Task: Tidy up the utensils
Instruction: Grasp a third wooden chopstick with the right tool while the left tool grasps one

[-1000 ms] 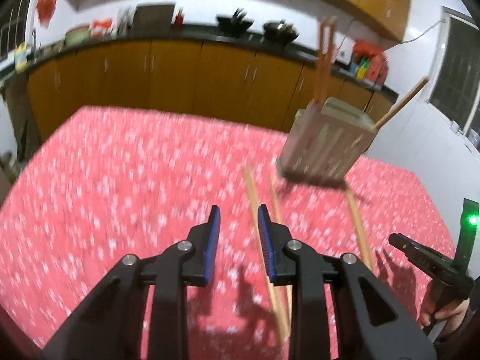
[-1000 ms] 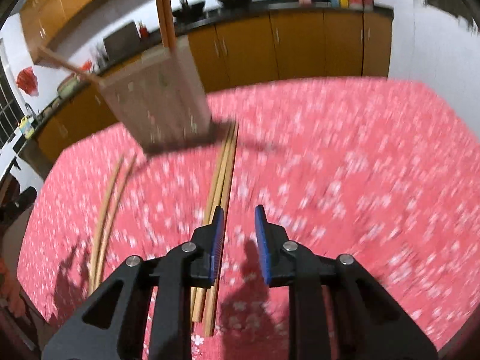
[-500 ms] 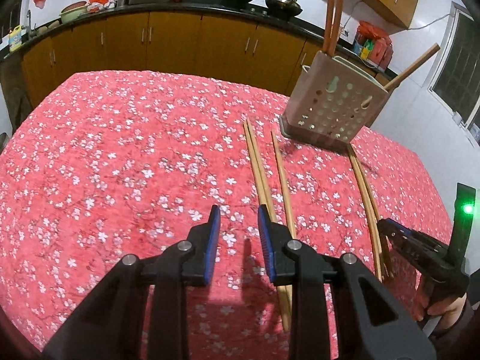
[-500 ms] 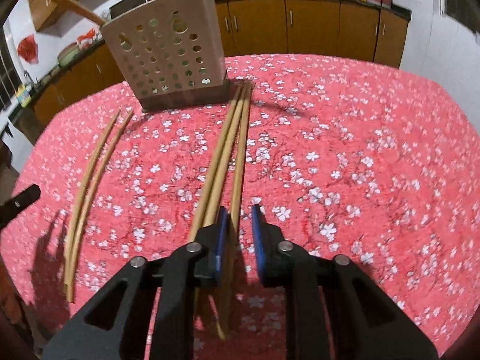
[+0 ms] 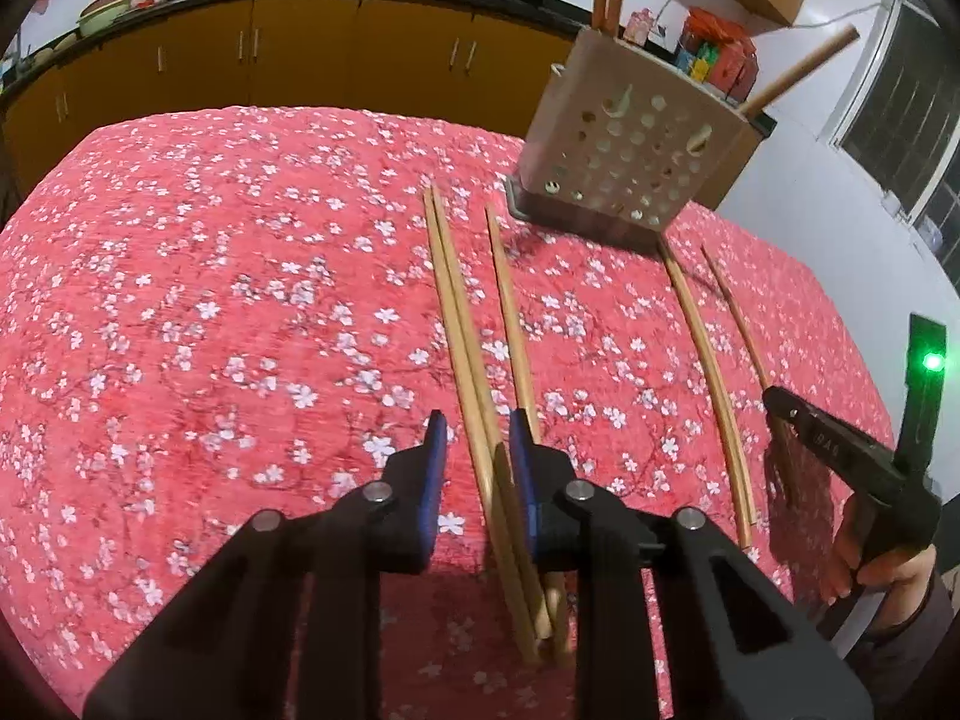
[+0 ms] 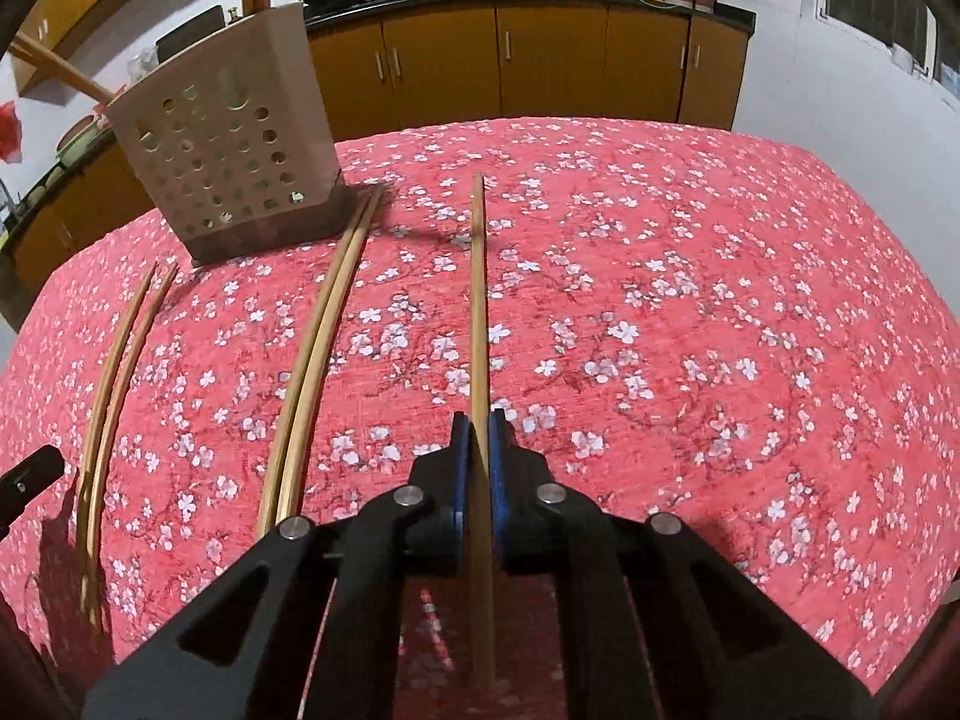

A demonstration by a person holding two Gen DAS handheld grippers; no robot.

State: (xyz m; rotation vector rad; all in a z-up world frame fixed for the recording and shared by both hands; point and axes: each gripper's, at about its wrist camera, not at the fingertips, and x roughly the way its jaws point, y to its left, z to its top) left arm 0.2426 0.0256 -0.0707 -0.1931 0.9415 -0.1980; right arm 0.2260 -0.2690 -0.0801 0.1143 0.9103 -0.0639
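Red flowered tablecloth [image 6: 690, 312], orange cabinets [image 6: 540, 60] behind — my right gripper [image 6: 478, 450] pinches one chopstick [image 6: 478, 300]; left gripper [image 5: 477, 456] closing around a pair of chopsticks [image 5: 456, 324].

Both wrist views close, angled down over tablecloth [image 5: 240, 300], facing cabinets; share perforated holder [image 6: 234, 150], chopsticks.

Harsh indoor light from overhead throws dark, hard-edged shadows onto the red flower-printed tablecloth [image 5: 240, 300] near the bottom of both views. Both pictures are sharp at centre, fisheye bending curves the yellow-brown wooden cabinets [image 6: 540, 60], and black vignetting eats the corners.
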